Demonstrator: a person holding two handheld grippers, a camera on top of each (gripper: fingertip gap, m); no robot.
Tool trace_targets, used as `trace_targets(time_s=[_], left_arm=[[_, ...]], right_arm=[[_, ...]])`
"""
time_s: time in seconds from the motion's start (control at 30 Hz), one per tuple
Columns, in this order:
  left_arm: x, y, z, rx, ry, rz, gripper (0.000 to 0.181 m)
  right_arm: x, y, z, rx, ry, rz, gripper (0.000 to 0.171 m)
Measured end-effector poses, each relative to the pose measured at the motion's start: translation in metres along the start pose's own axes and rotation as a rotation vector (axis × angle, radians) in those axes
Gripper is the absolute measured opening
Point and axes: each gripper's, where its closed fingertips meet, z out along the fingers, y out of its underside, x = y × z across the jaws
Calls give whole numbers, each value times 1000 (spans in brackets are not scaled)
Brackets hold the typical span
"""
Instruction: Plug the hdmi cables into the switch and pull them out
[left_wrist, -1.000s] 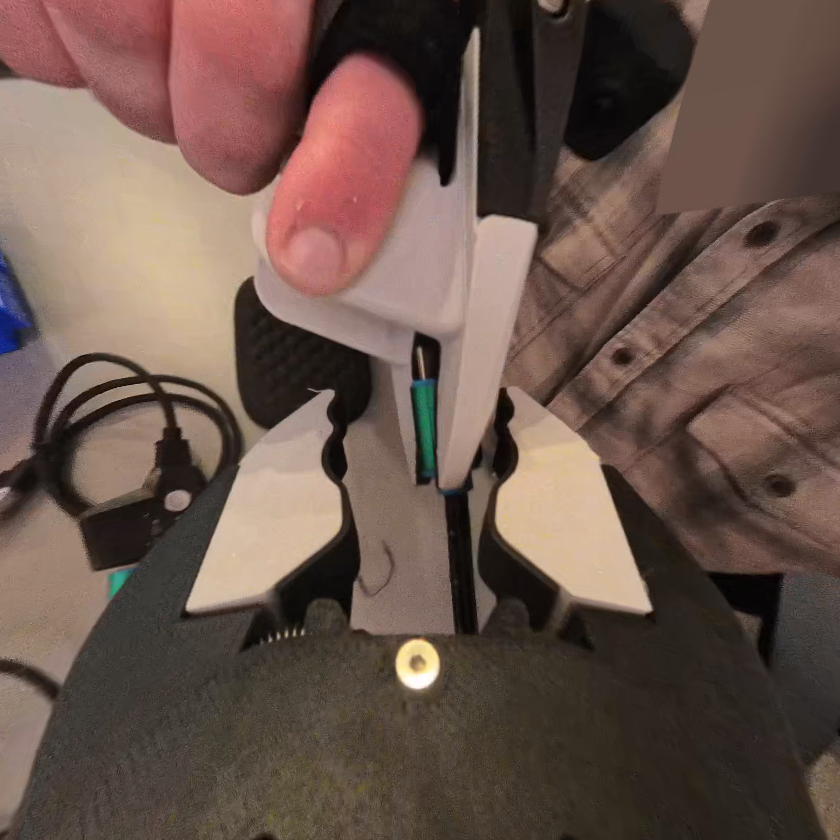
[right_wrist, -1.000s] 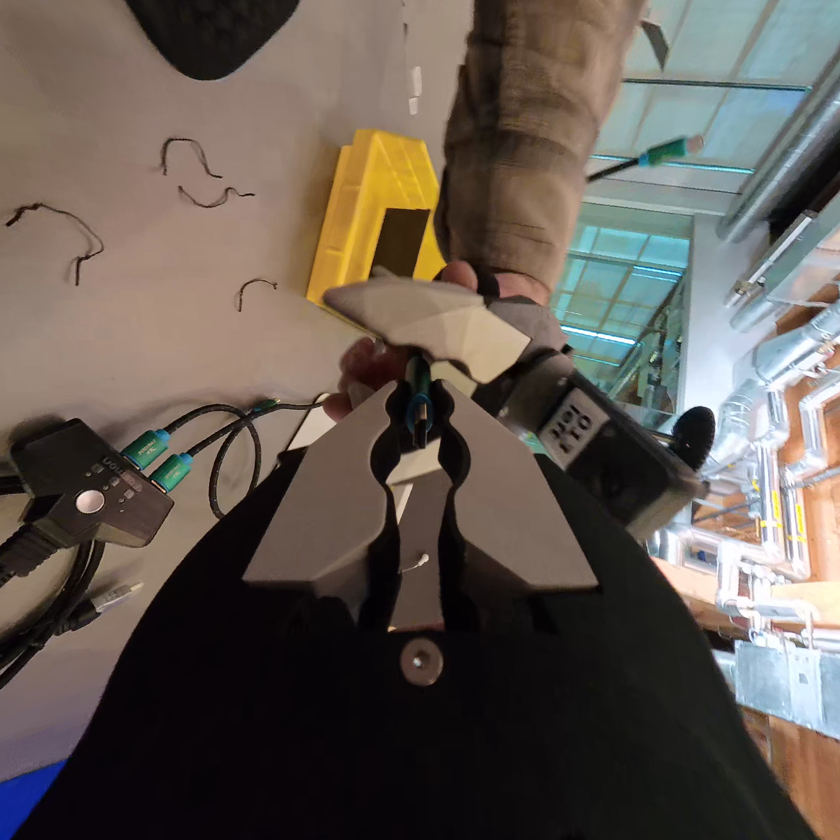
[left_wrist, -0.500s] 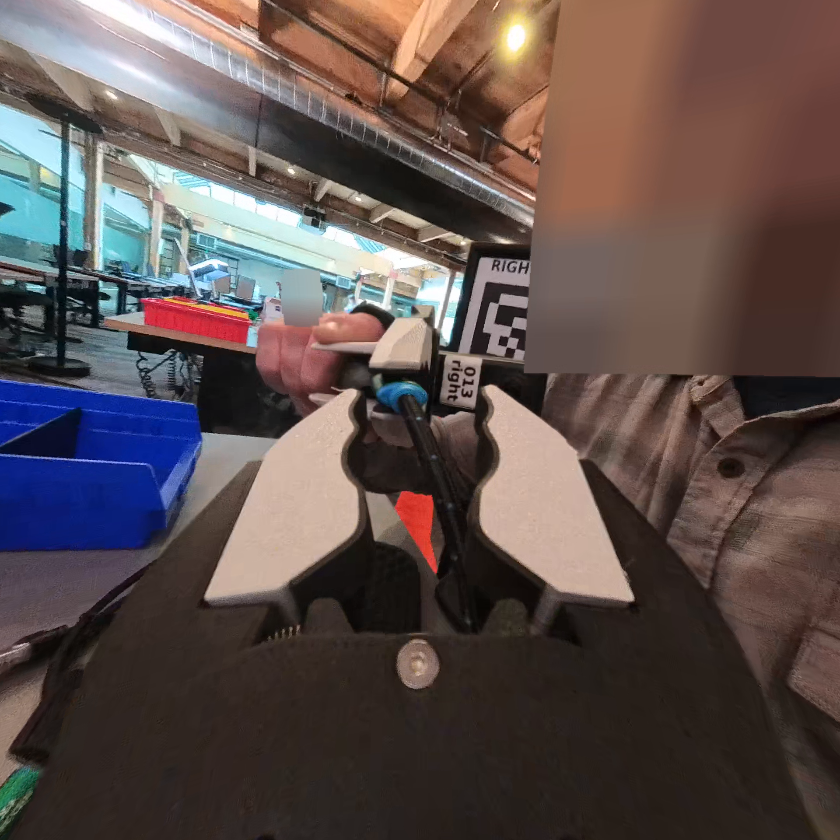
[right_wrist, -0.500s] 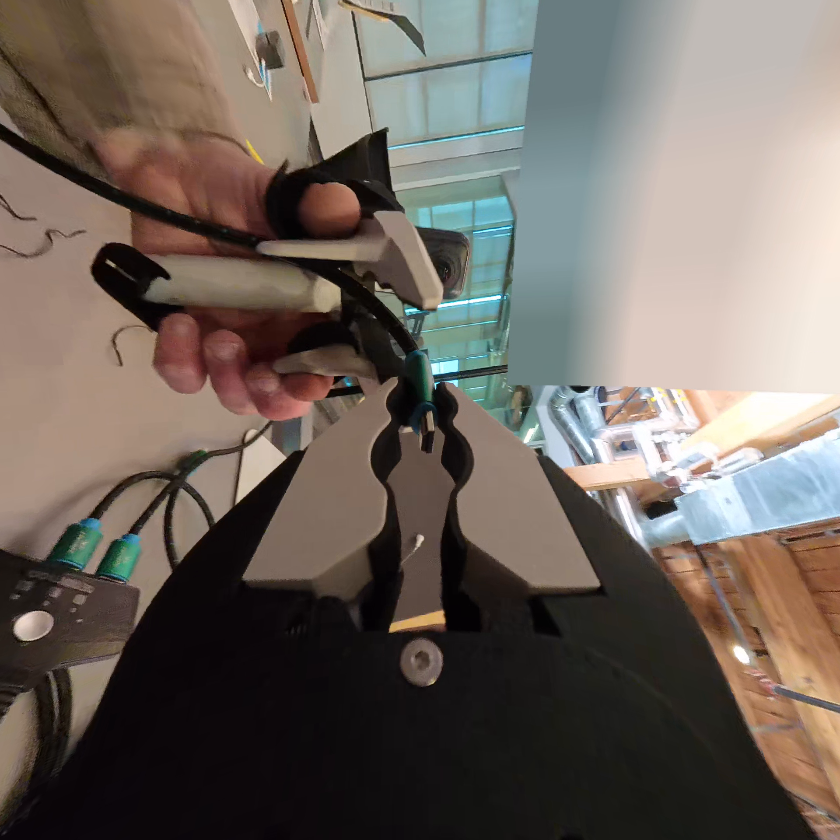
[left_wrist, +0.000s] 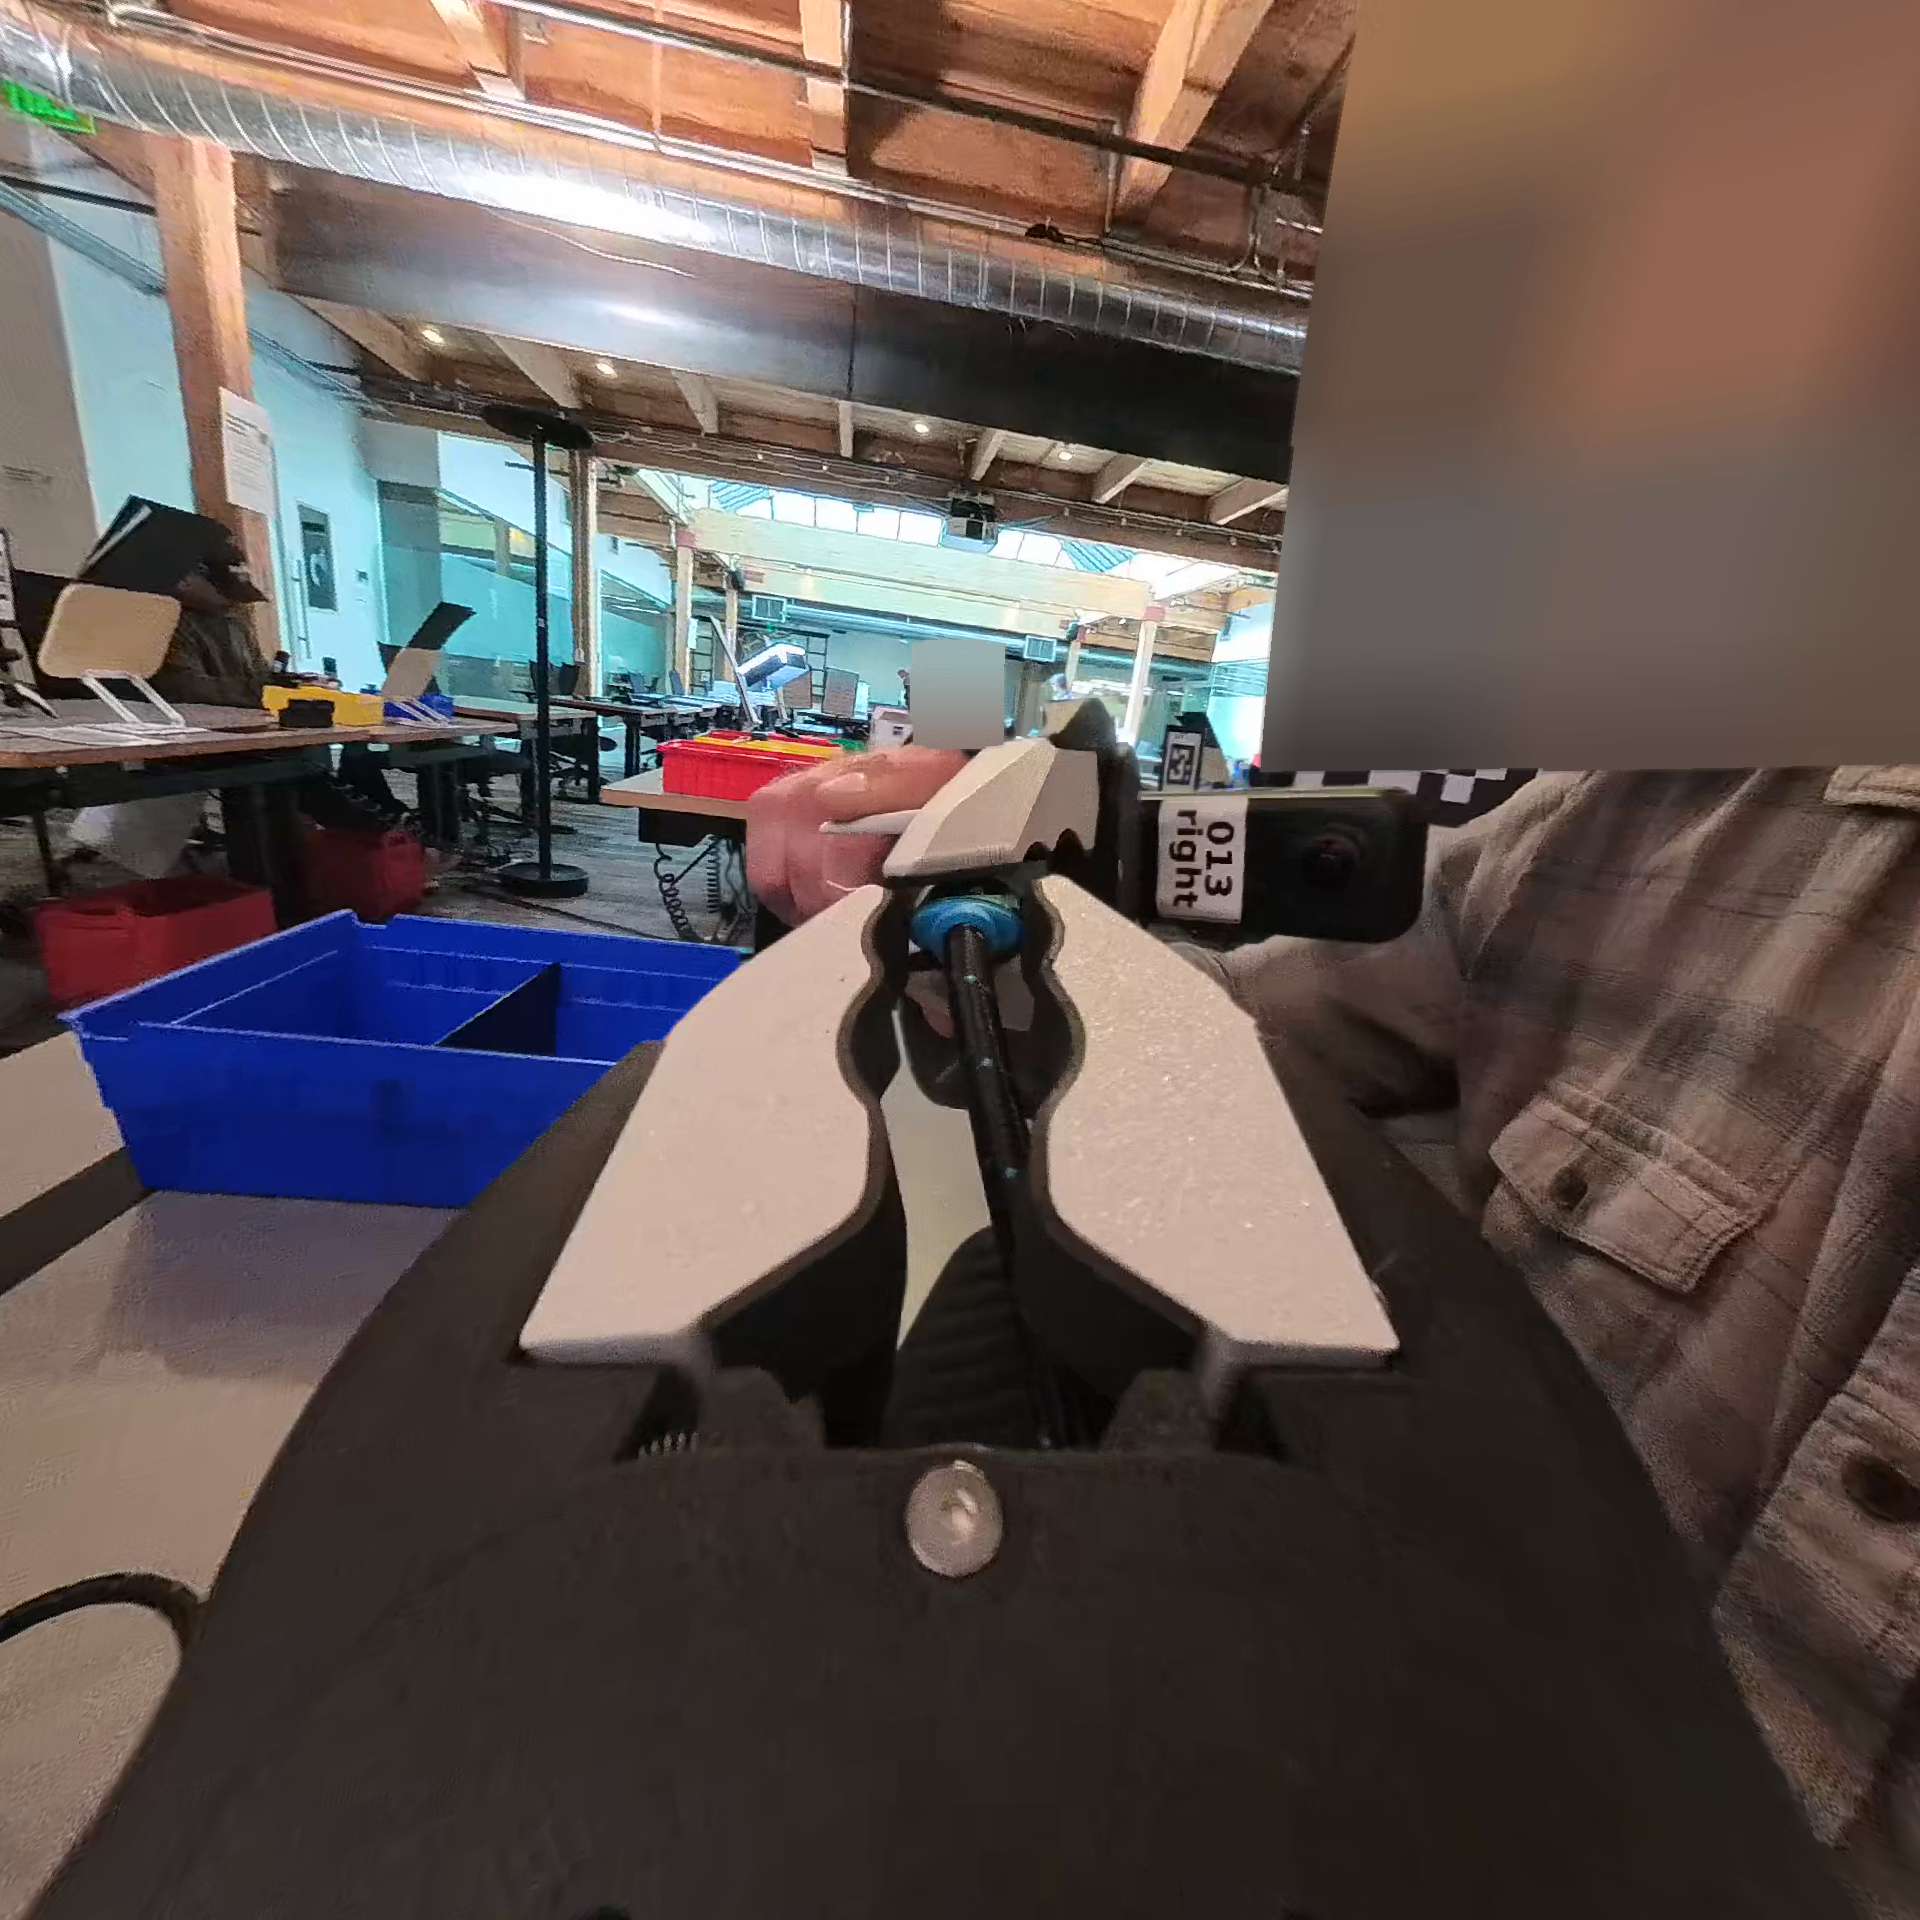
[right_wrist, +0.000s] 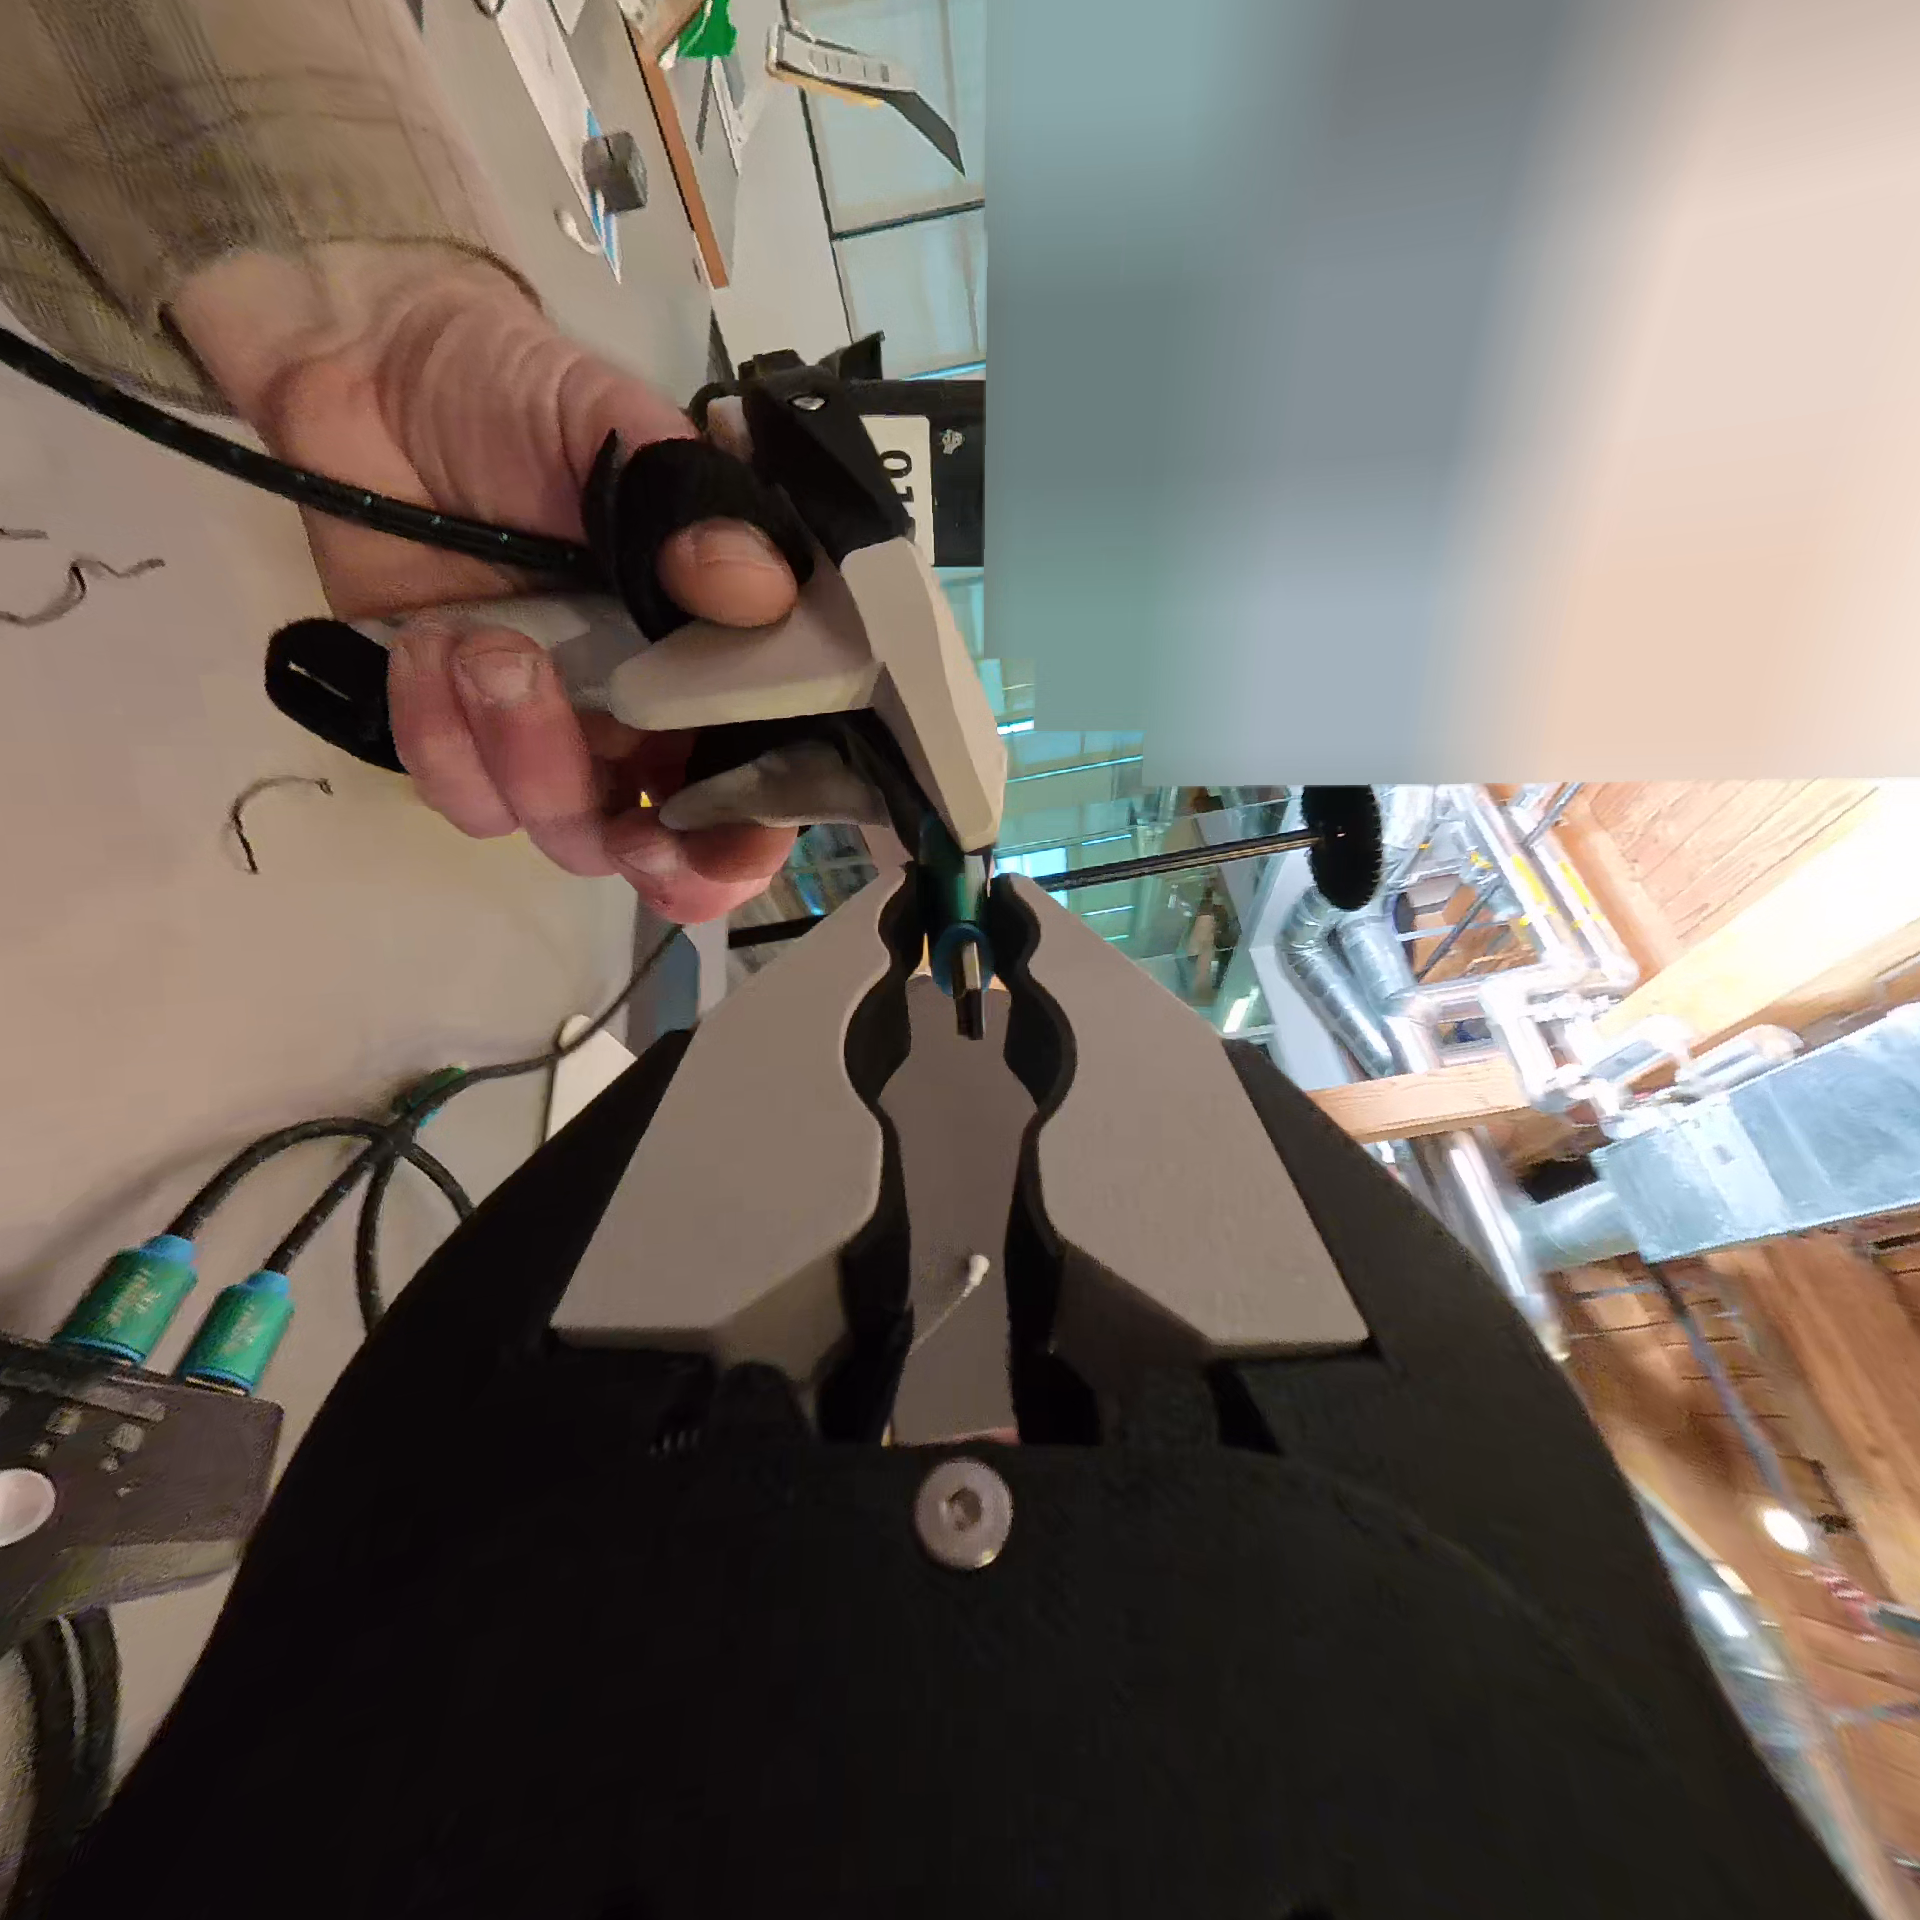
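Observation:
An HDMI plug with a green body, blue collar (left_wrist: 966, 923) and black braided cable (left_wrist: 1003, 1122) is held in the air between both grippers. My left gripper (left_wrist: 961, 909) is shut on the plug's collar end, and the cable runs back between its fingers. My right gripper (right_wrist: 958, 896) is shut on the plug's green body (right_wrist: 951, 883), with the metal tip (right_wrist: 968, 997) pointing toward its camera. The black switch (right_wrist: 114, 1455) lies on the table at lower left with two green plugs (right_wrist: 120, 1304) in it.
A blue divided bin (left_wrist: 364, 1070) stands on the grey table (left_wrist: 156, 1351) to the left. The person's plaid shirt (left_wrist: 1662, 1143) fills the right side. Dark thread scraps (right_wrist: 270, 810) and coiled black cables (right_wrist: 73, 1704) lie near the switch.
Both grippers have tilted up from the table with the plug. My left gripper's fingers, wide apart before, have closed in on the plug's collar. My right gripper has kept its hold.

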Motion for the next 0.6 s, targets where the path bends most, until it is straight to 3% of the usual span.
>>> trace_targets(time_s=[0.17, 0.3, 0.5, 0.6], left_arm=[[-13, -8, -4, 3, -99, 17, 21], [-22, -6, -9, -27, -166, 30, 21], [-40, -3, -12, -155, -310, 97, 21], [-40, 6, -4, -266, -347, 160, 21]], right_arm=[[12, 11, 5, -7, 30, 74, 22], [11, 23, 4, -60, 15, 103, 19], [3, 37, -4, -255, -38, -71, 32], [0, 43, 1, -346, -31, -185, 30]])
